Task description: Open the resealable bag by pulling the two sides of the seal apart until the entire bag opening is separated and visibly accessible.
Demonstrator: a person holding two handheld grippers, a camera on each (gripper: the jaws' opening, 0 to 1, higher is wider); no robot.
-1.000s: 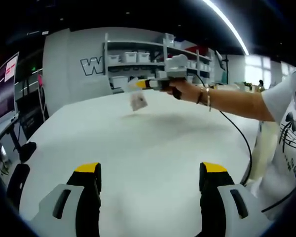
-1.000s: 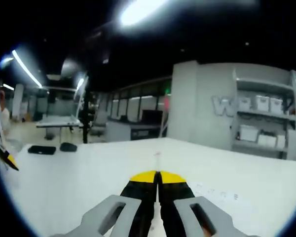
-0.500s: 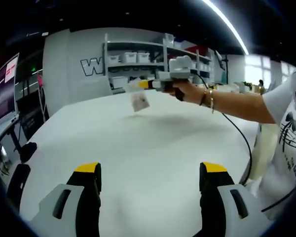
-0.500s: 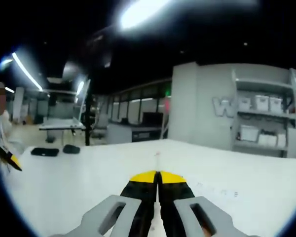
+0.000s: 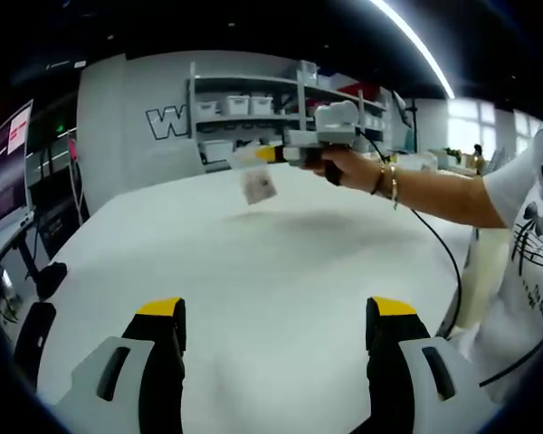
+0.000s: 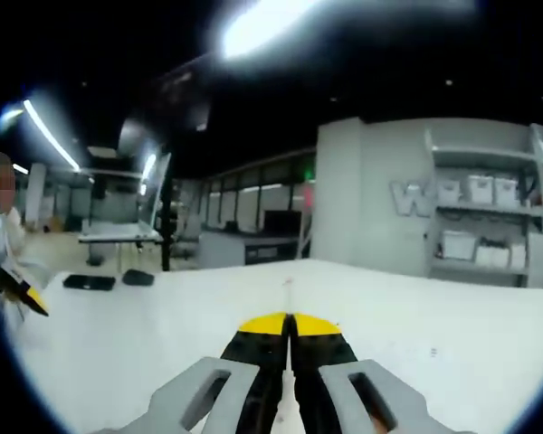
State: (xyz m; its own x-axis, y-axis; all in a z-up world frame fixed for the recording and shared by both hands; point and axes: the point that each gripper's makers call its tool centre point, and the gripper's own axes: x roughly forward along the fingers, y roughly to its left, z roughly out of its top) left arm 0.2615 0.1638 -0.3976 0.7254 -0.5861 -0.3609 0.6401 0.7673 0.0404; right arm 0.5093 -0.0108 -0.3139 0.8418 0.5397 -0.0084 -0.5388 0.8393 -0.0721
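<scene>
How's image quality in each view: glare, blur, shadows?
Left gripper view: sharp; the bag casts a soft shadow on the white table, with a ceiling strip light overhead. Right gripper view: softer, a blown-out ceiling light flares at the top, and the shelves are hazy.

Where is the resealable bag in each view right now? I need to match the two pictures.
Left gripper view: the resealable bag hangs above the table, upper centre, from the tips of the right gripper.
Right gripper view: a thin pale sliver, probably the resealable bag edge-on, rises just above the right gripper's shut tips.
Shared landmark: the shelf of white bins beside the big "W".
</scene>
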